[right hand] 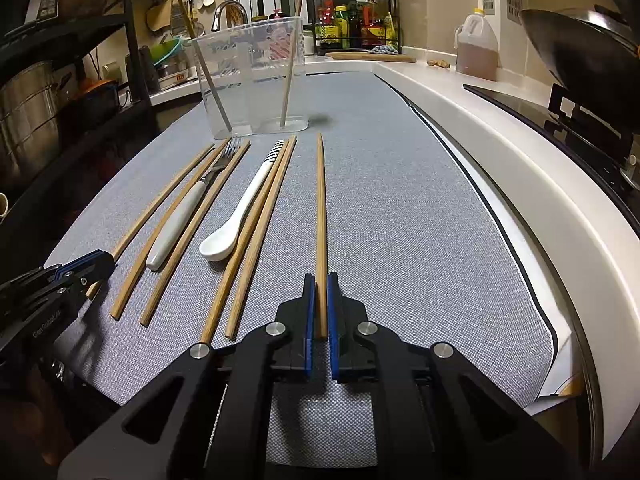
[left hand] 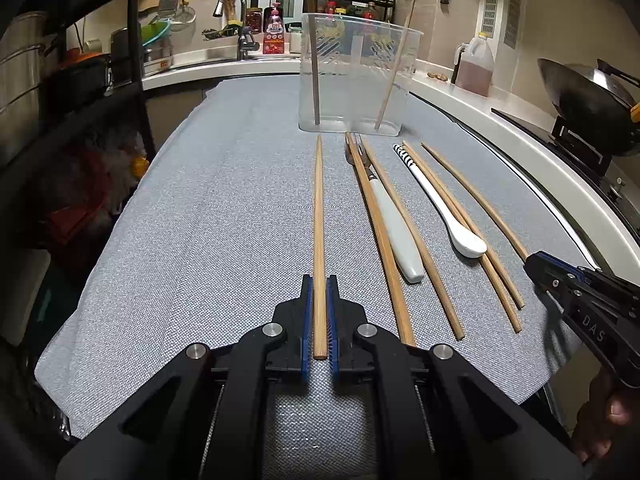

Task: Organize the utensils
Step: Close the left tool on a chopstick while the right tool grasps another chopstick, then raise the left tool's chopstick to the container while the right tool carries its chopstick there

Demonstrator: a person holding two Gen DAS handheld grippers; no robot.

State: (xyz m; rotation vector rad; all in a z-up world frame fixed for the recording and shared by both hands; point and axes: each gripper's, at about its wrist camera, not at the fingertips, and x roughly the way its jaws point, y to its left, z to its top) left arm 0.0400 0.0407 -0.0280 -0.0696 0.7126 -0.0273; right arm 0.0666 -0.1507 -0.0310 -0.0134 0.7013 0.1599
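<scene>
Gripping one chopstick (left hand: 319,236) lengthwise, left tongs (left hand: 319,286) closed, right tongs (right hand: 319,284) clamped on another chopstick (right hand: 321,208), both pointing toward the clear holder (left hand: 356,76).

our left tongs (left hand: 319,292) clamped tight on a chopstick (left hand: 319,216), angled downward, our right tongs (right hand: 320,292) likewise pinched on another chopstick (right hand: 321,200), both side by side, a hand (left hand: 600,432) gripping the right handle
</scene>
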